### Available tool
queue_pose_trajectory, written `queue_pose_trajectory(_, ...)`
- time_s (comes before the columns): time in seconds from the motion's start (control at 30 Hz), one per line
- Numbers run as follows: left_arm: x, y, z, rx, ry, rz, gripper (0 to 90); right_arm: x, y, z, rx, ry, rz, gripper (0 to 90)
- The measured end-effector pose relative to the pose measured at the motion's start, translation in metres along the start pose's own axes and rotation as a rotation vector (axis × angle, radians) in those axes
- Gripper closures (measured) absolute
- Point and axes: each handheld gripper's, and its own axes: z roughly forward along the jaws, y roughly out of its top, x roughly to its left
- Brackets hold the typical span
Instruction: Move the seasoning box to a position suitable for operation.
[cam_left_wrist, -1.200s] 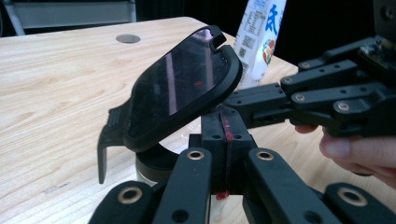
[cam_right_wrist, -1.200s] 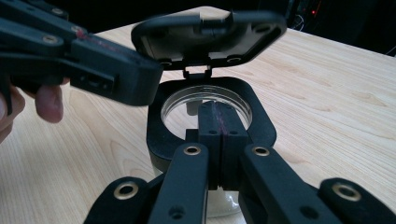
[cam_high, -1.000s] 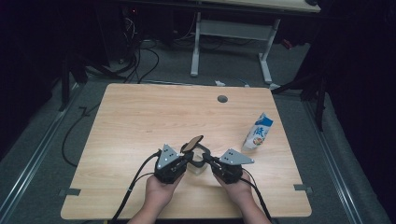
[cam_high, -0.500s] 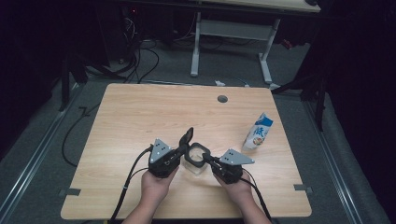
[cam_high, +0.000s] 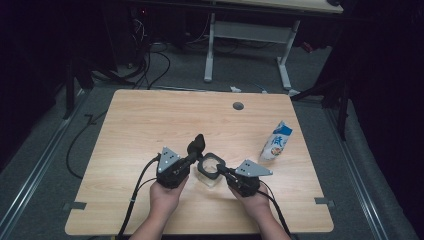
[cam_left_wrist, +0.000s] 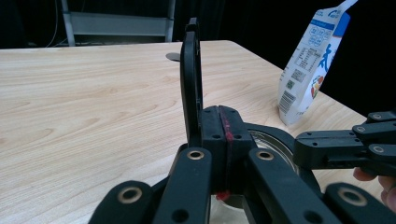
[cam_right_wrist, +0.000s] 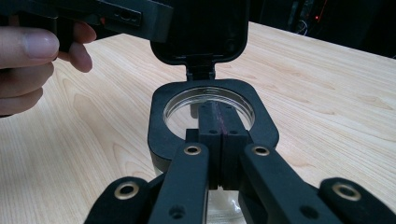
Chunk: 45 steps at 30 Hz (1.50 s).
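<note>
The right tool (cam_high: 223, 169) is shut tight on the black rim of a clear jar (cam_high: 211, 168). The jar sits on the surface (cam_high: 145, 120), near the front edge, between the two hands. The left tool (cam_high: 192, 157) is shut on the jar's flip lid (cam_high: 198, 144), right beside the rim. The lid stands straight up on its hinge at the jar's far left side. Its long way points up, and its edge faces the left tool. The jar mouth points up and is open. A milk carton (cam_high: 276, 142) stands well apart, to the right.
</note>
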Motion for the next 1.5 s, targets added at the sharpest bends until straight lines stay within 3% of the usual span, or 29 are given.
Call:
queue_pose_trajectory(0.5, -0.001, -0.002, 0.000, 0.005, -0.010, 0.001, 89.2, -0.001, 0.000, 0.000, -0.002, 0.004, -0.005, 90.0)
queue_pose_trajectory(0.6, -0.003, -0.002, -0.005, 0.000, -0.031, 0.011, 85.6, 0.000, 0.001, 0.000, 0.003, -0.002, -0.013, 89.8)
queue_pose_trajectory(0.7, -0.002, -0.004, -0.016, -0.002, -0.034, 0.053, 82.3, -0.001, 0.002, -0.006, -0.007, -0.025, -0.020, 88.2)
queue_pose_trajectory(0.87, 0.018, -0.012, -0.037, 0.025, -0.002, 0.062, 73.9, -0.017, 0.004, -0.024, -0.044, -0.091, 0.016, 86.6)
queue_pose_trajectory(1.1, 0.058, -0.029, -0.059, 0.039, 0.044, 0.033, 68.0, -0.049, -0.011, -0.043, -0.011, -0.243, 0.106, 83.6)
queue_pose_trajectory(1.2, 0.070, -0.038, -0.064, 0.038, 0.044, 0.030, 67.2, -0.058, -0.018, -0.046, 0.015, -0.295, 0.135, 82.8)
queue_pose_trajectory(1.33, 0.081, -0.050, -0.069, 0.035, 0.030, 0.009, 67.1, -0.064, -0.027, -0.048, 0.063, -0.362, 0.131, 80.4)
queue_pose_trajectory(1.5, 0.087, -0.051, -0.074, 0.021, 0.006, 0.009, 67.1, -0.072, -0.038, -0.059, 0.097, -0.454, 0.181, 67.3)
